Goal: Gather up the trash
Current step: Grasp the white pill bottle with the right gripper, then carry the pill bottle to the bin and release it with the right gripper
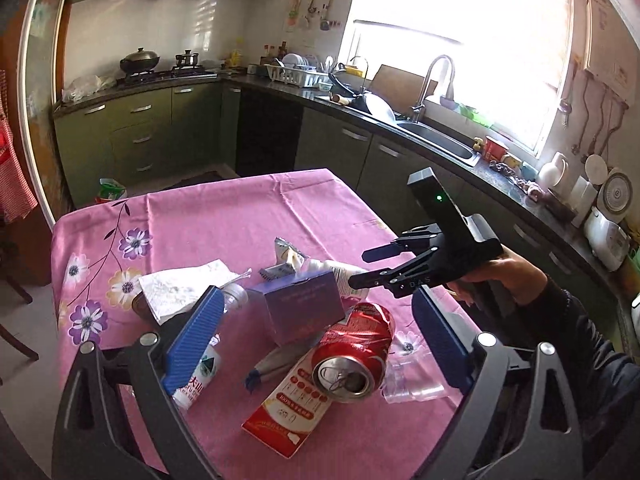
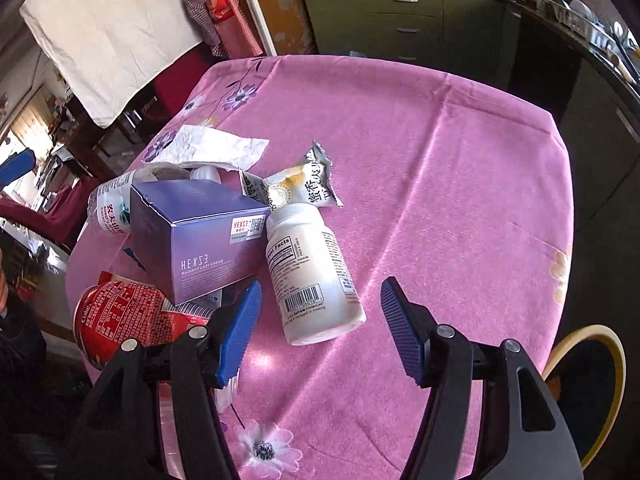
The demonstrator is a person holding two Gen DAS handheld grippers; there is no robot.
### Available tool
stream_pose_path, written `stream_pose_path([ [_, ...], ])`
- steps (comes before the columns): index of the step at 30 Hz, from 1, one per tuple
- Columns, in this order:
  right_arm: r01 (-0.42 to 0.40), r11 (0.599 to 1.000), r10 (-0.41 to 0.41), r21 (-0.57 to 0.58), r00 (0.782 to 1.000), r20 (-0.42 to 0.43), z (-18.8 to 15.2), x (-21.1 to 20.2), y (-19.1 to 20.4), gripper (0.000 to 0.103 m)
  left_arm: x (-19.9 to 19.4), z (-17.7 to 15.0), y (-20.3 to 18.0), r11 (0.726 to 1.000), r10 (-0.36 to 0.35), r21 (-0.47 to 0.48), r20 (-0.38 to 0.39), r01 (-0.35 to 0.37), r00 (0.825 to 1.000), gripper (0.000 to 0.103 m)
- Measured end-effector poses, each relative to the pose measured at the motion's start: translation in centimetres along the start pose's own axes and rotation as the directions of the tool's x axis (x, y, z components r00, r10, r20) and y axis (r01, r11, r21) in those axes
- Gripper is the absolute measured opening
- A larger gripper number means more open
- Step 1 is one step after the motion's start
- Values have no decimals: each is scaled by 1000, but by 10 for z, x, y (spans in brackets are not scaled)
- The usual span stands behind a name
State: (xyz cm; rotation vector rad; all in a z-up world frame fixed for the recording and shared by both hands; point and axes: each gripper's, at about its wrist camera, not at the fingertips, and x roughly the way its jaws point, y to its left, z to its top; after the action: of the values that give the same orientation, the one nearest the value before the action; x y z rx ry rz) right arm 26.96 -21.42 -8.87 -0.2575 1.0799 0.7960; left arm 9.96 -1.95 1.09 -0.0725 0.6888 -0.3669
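Kitchen with green cabinets; table [image 1: 248, 216] under a pink floral cloth, trash heaped at its near side.

Left wrist view: left gripper [image 1: 316, 336] wide, holding nothing, hovering over the heap. Below it: crushed red can [image 1: 354, 354] lying on a red-and-white carton [image 1: 286, 412]; purple box [image 1: 304, 308]; water bottle [image 1: 200, 372] under the left pad; crumpled tissue [image 1: 180, 290]. Right gripper [image 1: 362, 268] held in a hand [image 1: 500, 280] above the table's right edge.

Right wrist view: right gripper [image 2: 320, 328] moderately wide, empty, above the white pill bottle [image 2: 312, 280] lying on its side. Purple box [image 2: 192, 240] just beside it; torn snack wrapper [image 2: 296, 184] touching the cap end.

Step, judged: approach, nothing collected. Next: lower onto one piece. The close-packed neighbours obstruct the pads.
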Motion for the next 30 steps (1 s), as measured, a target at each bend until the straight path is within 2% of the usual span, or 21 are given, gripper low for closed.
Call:
stream_pose_path([
  [5, 7, 999, -8, -39, 999, -31, 6, 21, 8, 62, 3, -13, 5, 1000, -15, -13, -24, 15, 1000, 91],
  [11, 22, 998, -26, -60, 998, -61, 8, 37, 15, 62, 7, -21, -3, 1000, -19, 18, -43, 20, 999, 91],
  [12, 24, 998, -28, -59, 998, -62, 8, 39, 14, 60, 7, -21, -4, 999, -23, 21, -45, 24, 999, 91],
  [13, 24, 998, -27, -58, 998, -60, 9, 40, 14, 53, 7, -21, -5, 999, -26, 23, -46, 27, 999, 91],
  [18, 34, 998, -36, -44, 999, -41, 11, 41, 13, 50, 8, -20, -7, 999, -30, 24, -50, 32, 998, 91],
  [25, 34, 999, -34, 15, 999, 39, 1, 7, -1, 47, 11, -20, -9, 998, -58, 32, -67, 60, 996, 92],
  [30, 70, 989, -84, 129, 990, 112, -26, -41, -35, 47, 16, -18, -20, 991, -83, 102, -80, 91, 993, 94],
])
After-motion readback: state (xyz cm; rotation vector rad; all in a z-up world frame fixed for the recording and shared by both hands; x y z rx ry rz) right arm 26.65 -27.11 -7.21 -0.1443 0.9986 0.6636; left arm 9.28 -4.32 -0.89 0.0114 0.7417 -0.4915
